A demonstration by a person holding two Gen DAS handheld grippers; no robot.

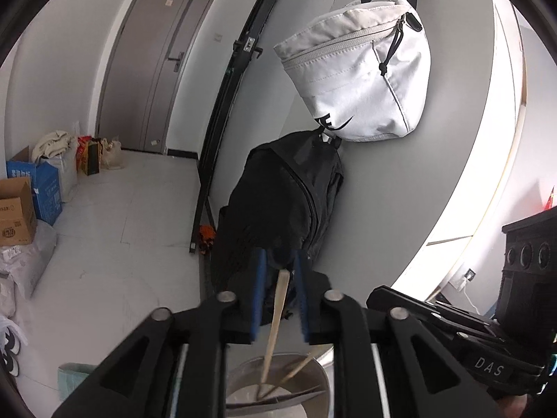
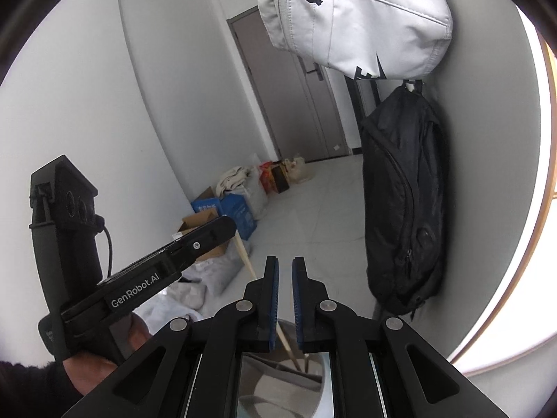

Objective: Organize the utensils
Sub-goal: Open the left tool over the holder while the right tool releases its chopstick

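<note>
Open floor [image 1: 139, 216] to the left, black backpack [image 1: 278, 202] and white bag [image 1: 362, 73] close ahead against the wall, chopsticks [image 1: 276, 320] standing upright in the cup [image 1: 313, 379] below, boxes [image 1: 21, 209] along the far wall.

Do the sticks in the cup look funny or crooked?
A little. Two pale wooden chopsticks stand in the grey metal cup, but they lean apart in a V instead of side by side. One pokes up between the left gripper jaws, which are not pinching it. Nothing looks spilled or broken.
</note>
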